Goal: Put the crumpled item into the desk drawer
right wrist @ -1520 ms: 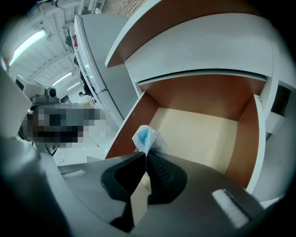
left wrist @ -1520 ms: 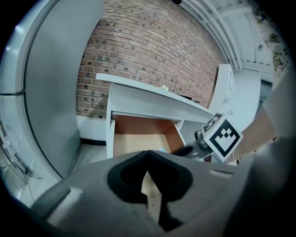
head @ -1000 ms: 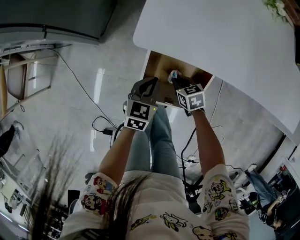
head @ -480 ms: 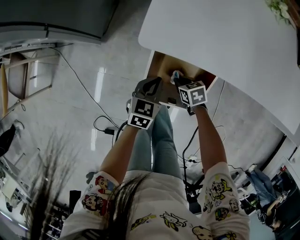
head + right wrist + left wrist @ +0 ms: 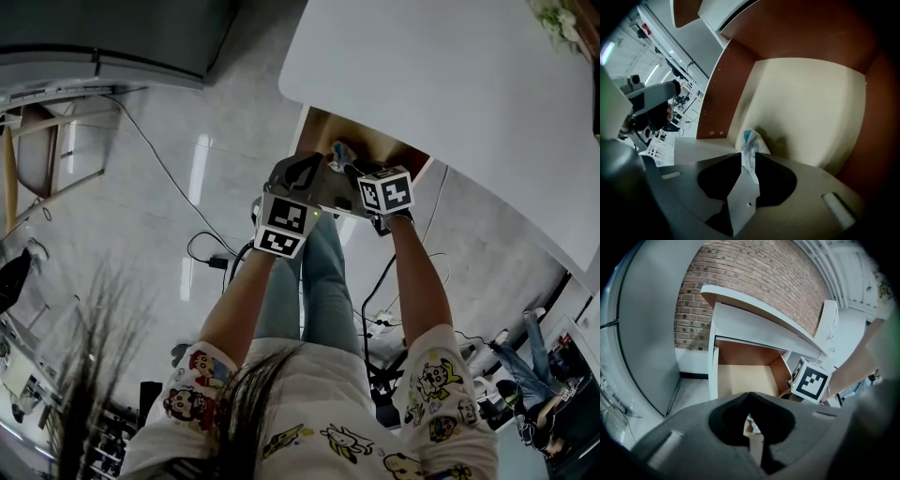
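Crumpled item (image 5: 750,146), white with a blue patch, is pinched between the jaws of the right gripper (image 5: 748,158), which are closed tight on its lower part. Its upper part sticks out just past the jaw tips. Beyond the tips lies the pale floor of the open desk drawer (image 5: 811,93), with brown walls to either side and at the far end. In the head view the drawer juts out from under the white desk (image 5: 450,84), and the item shows as a small pale lump at the jaw tips, over the drawer.

The left gripper (image 5: 749,394) has its jaws together with nothing gripped. The open drawer lies ahead of its tips, and the right gripper's marker cube sits off to their right.

The step in hand looks like the release. To do it well, bring the jaw tips down close to the drawer floor and well past the drawer front before opening. Open wide, since so light a thing may cling to one jaw.

The item's long axis runs along the line of the jaws. Its free, blue-tinged end points forward from the tips, toward the drawer floor.
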### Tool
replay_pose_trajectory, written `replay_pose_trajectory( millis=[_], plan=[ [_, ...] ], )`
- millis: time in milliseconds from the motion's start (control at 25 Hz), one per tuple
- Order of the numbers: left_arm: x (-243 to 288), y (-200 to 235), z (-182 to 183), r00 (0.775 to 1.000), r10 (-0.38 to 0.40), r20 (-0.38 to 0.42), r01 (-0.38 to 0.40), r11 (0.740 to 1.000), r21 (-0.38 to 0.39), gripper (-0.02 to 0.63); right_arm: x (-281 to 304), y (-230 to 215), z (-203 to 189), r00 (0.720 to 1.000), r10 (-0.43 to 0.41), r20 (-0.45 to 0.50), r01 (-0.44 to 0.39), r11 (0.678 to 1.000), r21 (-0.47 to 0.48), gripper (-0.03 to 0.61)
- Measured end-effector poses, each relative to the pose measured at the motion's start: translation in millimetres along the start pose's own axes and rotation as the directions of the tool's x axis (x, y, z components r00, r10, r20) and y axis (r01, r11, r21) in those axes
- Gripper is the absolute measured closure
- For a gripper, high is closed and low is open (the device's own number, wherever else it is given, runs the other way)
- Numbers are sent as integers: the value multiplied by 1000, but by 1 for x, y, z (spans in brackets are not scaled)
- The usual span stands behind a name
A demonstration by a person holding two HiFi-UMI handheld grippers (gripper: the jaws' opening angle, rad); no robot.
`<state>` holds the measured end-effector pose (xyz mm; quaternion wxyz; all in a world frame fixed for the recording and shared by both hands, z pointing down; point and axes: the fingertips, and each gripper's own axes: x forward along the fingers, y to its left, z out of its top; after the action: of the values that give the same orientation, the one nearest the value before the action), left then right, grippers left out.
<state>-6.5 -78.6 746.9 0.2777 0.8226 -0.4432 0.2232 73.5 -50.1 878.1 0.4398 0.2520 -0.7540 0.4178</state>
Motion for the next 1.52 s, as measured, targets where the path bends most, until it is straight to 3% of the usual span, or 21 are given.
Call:
replay_pose_trajectory(
  millis=[640, 1080, 1360, 1520],
  plan=[
    [-25, -1, 46, 998, 31, 62, -33, 999, 24, 615, -43, 19, 7, 1000, 18, 17, -18, 1000, -16, 471],
    [-76, -15, 107, 991, 37, 131, -46, 997, 62, 615, -135, 54, 44, 992, 46, 122, -45, 999, -8, 477],
    [-125, -43, 178, 976, -8, 218, -12, 996, 87, 615, -227, 91, 77, 952, 46, 302, -32, 998, -51, 477],
    [-153, -57, 217, 963, -33, 268, -4, 991, 136, 615, -280, 113, 101, 904, 37, 427, 1, 996, -88, 479]
  ],
)
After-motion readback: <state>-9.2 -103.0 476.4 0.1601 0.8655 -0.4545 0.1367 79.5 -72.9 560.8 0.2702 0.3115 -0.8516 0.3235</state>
